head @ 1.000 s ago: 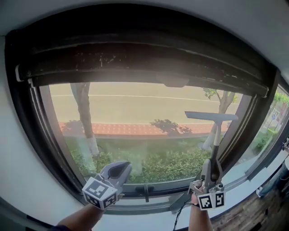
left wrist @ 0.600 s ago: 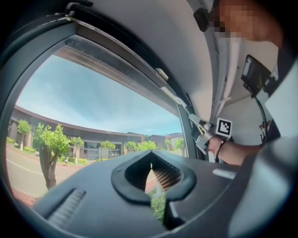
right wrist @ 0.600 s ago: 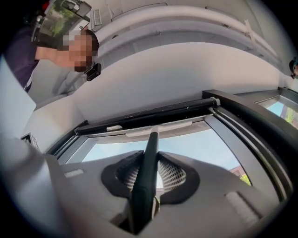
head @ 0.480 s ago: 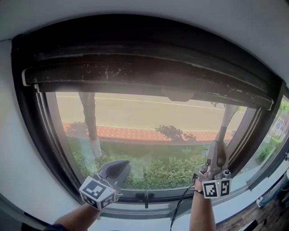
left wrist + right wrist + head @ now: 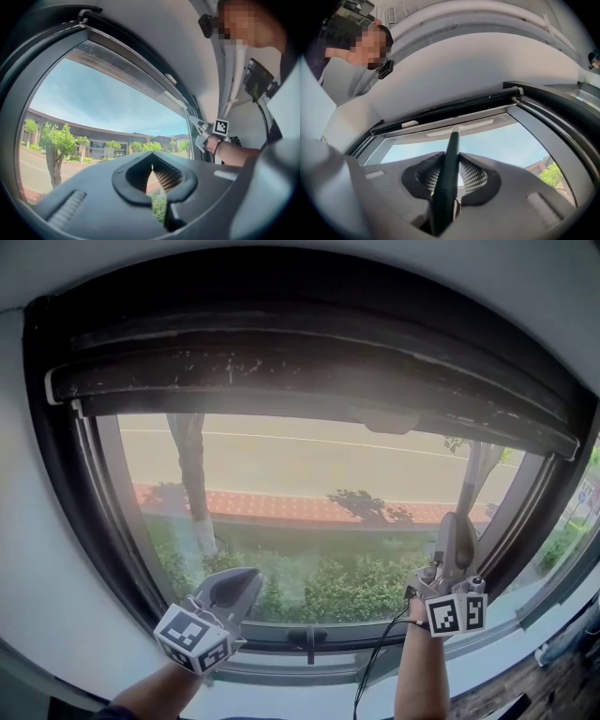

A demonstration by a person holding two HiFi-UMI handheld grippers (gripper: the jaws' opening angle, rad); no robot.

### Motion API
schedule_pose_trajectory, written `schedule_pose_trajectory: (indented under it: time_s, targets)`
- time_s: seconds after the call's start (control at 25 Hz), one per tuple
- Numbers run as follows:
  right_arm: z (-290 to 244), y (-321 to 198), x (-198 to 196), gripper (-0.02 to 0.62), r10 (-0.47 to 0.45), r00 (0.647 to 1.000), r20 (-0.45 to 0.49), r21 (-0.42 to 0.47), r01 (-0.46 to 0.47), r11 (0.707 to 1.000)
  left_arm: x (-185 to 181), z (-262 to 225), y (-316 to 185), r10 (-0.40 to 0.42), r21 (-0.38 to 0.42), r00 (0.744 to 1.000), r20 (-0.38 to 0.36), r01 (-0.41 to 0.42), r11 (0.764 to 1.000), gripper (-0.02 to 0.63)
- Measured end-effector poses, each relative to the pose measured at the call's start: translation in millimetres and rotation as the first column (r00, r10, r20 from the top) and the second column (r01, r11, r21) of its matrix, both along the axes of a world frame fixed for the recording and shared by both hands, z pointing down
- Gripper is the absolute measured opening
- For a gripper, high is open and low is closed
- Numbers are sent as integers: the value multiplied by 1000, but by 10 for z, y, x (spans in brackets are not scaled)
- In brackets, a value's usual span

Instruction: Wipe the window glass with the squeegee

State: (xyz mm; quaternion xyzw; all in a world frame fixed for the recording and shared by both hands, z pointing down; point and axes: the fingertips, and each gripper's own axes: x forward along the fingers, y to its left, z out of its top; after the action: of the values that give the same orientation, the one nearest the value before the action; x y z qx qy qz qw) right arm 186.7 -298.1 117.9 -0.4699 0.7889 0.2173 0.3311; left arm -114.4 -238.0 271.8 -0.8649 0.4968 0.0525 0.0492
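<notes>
- Since a second ago, our left gripper keeps its place low at the left. The squeegee, whose pale blade then stood plain against the right of the pane in the head view, no longer shows there. The right gripper sits a little higher and farther right.
- At far left, the left gripper is raised toward the lower part of the window glass. Its own view shows the jaws pressed together with nothing held, leaving only a small hollow between the ribbed pads, where we see greenery.
- That same view looks up across the pane to sky, trees and a long low building. It also catches the right gripper's marker cube from the side, an angle the head view does not give us.
- In the middle, the head view shows a tree trunk outside, then road, a red-brick strip and shrubs. A dark latch sits on the bottom frame.
- At right, only the right gripper view shows us the squeegee. The jaws pinch its dark handle, which runs up and away to the blade, lying crosswise just under the upper frame.
- We cannot tell whether the blade touches the glass.
- A thin cable hangs from the right wrist.
</notes>
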Motion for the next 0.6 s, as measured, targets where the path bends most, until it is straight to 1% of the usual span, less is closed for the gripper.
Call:
schedule_pose_trajectory:
  time_s: [0.12, 0.28, 0.6]
  targets:
    - [125, 5, 6, 101, 1, 1000, 3, -19, -1, 1000, 3, 109, 29, 2, -13, 1000, -2, -2, 1000, 3]
    - [379, 35, 21, 101, 5, 1000, 3, -63, -5, 998, 66, 282, 88, 20, -53, 1000, -4, -20, 998, 3]
    - [836, 146, 96, 100, 16, 1000, -14, -161, -18, 987, 219, 413, 206, 60, -82, 998, -2, -60, 995, 3]
